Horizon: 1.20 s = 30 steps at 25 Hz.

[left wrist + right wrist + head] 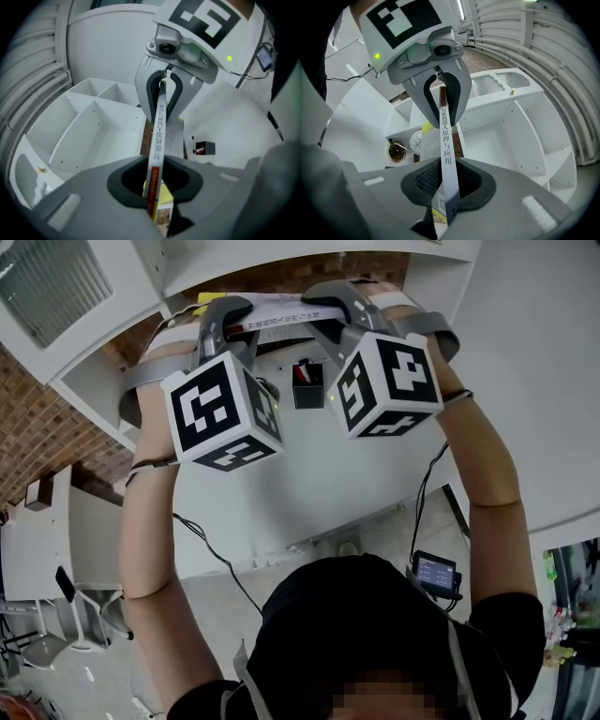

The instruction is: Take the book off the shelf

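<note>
Here the book is up in the air, held between the two grippers with one at each end. Its thin white spine, printed with dark characters and a red band, runs straight from one to the other. The left gripper has its fingers clenched on the end with the red band and a yellow cover. The right gripper grasps the other end the same way, its fingers pressed against both covers. In the head view the book lies across the top of the picture, past the two marker cubes, with the person's bare arms reaching up to it. Behind the book stands a white shelf with open compartments. Below it is a white desk carrying a small black pen holder and a small round brass-coloured thing. A brick wall shows to the left.
</note>
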Each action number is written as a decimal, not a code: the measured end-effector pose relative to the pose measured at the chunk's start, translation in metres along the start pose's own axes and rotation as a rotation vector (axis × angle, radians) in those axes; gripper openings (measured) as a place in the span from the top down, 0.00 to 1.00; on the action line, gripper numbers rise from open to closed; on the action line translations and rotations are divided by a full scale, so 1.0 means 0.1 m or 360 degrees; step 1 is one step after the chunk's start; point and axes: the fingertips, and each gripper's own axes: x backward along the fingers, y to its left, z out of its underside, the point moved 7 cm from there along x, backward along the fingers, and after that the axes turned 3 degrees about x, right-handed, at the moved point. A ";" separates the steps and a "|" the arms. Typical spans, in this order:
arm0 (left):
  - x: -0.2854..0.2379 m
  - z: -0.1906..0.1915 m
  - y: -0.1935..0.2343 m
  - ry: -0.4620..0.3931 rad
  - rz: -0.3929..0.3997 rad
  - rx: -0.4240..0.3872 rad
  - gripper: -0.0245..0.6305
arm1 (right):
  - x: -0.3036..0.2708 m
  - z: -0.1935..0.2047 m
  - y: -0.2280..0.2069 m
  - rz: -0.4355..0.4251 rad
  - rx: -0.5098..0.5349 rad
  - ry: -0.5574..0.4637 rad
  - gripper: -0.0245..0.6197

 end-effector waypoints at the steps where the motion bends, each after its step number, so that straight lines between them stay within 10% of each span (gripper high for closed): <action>1: 0.01 0.00 -0.01 0.0002 -0.0003 -0.0002 0.84 | 0.01 -0.01 0.02 0.0003 -0.0002 -0.0004 0.85; 30: 0.31 0.42 -0.79 0.0195 0.0224 0.0105 0.84 | -0.02 -0.31 0.87 -0.0312 -0.0104 -0.0154 0.85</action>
